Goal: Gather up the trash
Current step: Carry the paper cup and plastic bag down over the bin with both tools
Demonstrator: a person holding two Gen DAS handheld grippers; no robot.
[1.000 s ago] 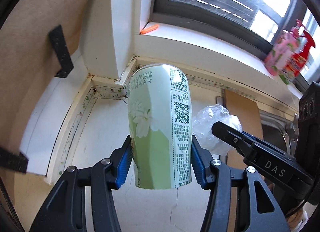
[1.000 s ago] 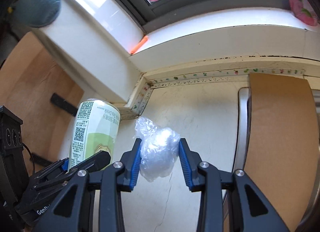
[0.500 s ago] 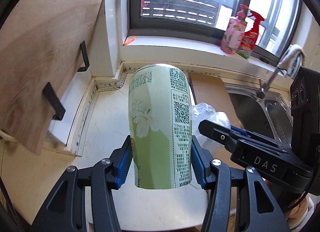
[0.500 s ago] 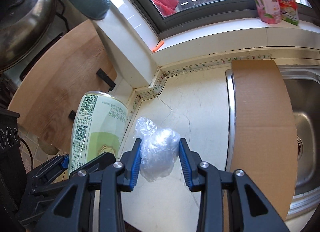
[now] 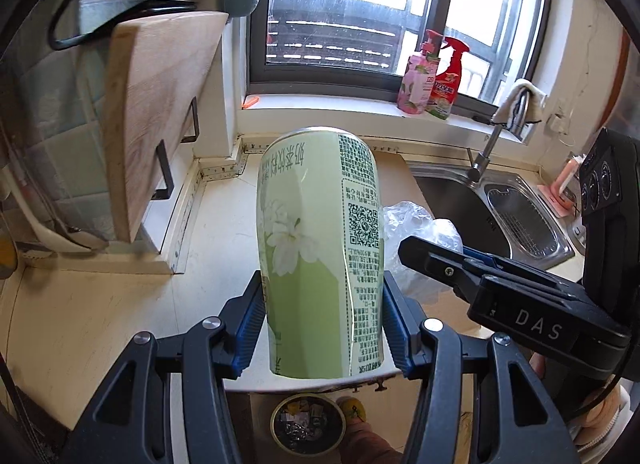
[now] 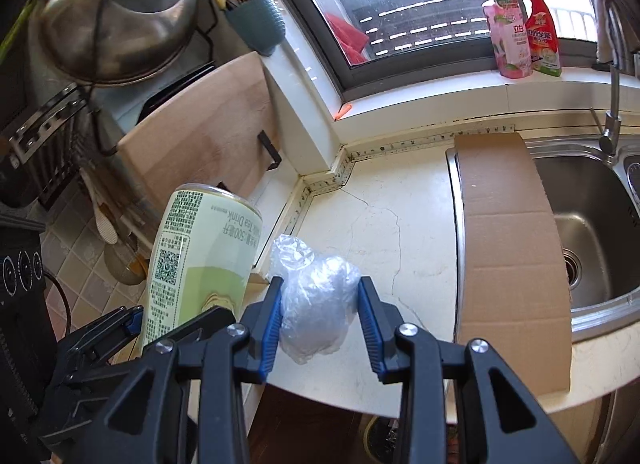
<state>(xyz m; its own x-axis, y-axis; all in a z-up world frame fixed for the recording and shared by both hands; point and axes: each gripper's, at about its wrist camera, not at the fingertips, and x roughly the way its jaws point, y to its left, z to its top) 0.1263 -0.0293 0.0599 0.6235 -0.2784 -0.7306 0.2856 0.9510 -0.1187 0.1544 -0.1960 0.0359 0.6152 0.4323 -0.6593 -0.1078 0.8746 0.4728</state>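
My left gripper (image 5: 323,328) is shut on a tall green drink can (image 5: 320,248) with a white flower and a QR code, held upside down above the counter's front edge. My right gripper (image 6: 320,318) is shut on a crumpled clear plastic bag (image 6: 316,300), just right of the can. The can also shows in the right wrist view (image 6: 196,264), and the bag in the left wrist view (image 5: 416,232). A round bin (image 5: 307,428) with scraps inside sits on the floor below the counter edge, right under the can.
A cream counter (image 5: 216,223) with a cracked top. A cardboard sheet (image 6: 508,248) covers the left of the steel sink (image 6: 592,232). A wooden cutting board (image 5: 156,111) leans at left. Two spray bottles (image 5: 432,75) stand on the window sill. A faucet (image 5: 492,139) rises behind the sink.
Both grippers have pulled back from the window corner toward the counter's front edge, each keeping its load. The floor bin has come into view below.
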